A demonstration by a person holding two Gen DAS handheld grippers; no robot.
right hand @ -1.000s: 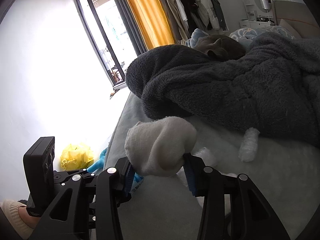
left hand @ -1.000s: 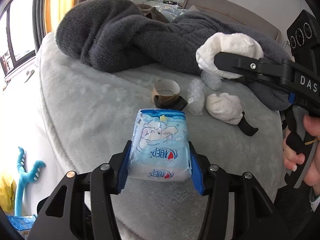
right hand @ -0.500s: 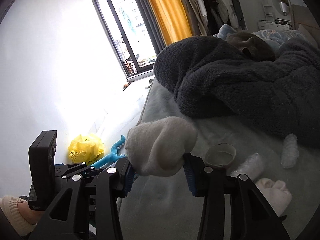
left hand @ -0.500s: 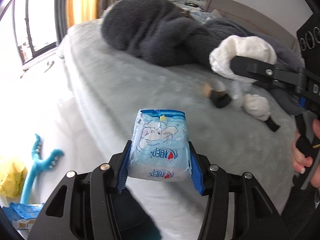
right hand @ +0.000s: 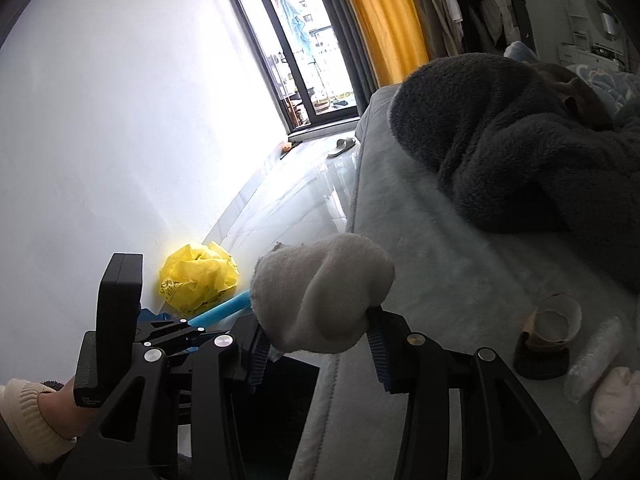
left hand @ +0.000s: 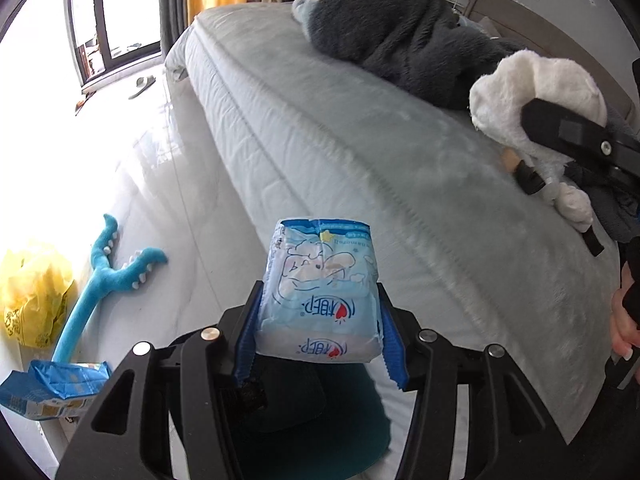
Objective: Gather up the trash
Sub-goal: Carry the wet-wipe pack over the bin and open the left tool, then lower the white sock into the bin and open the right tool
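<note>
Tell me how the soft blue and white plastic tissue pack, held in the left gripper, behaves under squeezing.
The blue and white plastic tissue pack probably yields: its sides bulge between the left gripper pads. It seems light, standing unsupported. The glossy film may slip.

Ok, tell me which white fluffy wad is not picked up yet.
The small white wad lying on the bed beside the cardboard roll; the bigger white wad is clamped in the right gripper.
</note>
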